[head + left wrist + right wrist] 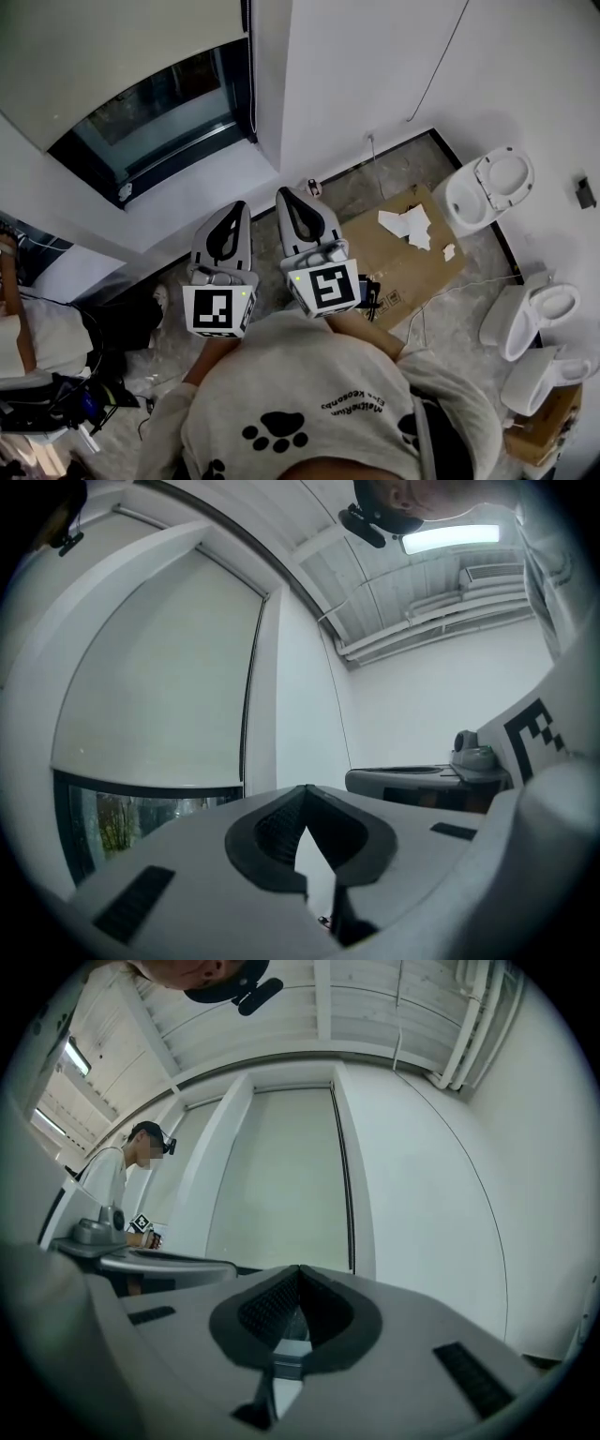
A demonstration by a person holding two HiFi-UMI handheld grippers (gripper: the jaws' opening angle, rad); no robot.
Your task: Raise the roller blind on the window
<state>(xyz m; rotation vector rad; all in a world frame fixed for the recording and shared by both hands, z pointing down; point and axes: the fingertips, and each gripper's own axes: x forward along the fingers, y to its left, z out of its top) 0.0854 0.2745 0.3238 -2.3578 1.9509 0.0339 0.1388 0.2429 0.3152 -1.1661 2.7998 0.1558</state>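
Roller blind [112, 56] lowered over window [159, 117], toilets [487, 192] and cardboard [412, 267] on floor [464, 314]

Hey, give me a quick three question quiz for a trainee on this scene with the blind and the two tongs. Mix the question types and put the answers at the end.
1. True or false: the left tongs and the right tongs are both shut, with nothing between them.
2. How far down is the roller blind? A: fully raised. B: covering most of the window, with a strip of glass bare at the bottom. C: covering all of it.
3. Which white fixtures stand on the floor beyond the flattened cardboard?
Key: 1 true; 2 B; 3 toilets.
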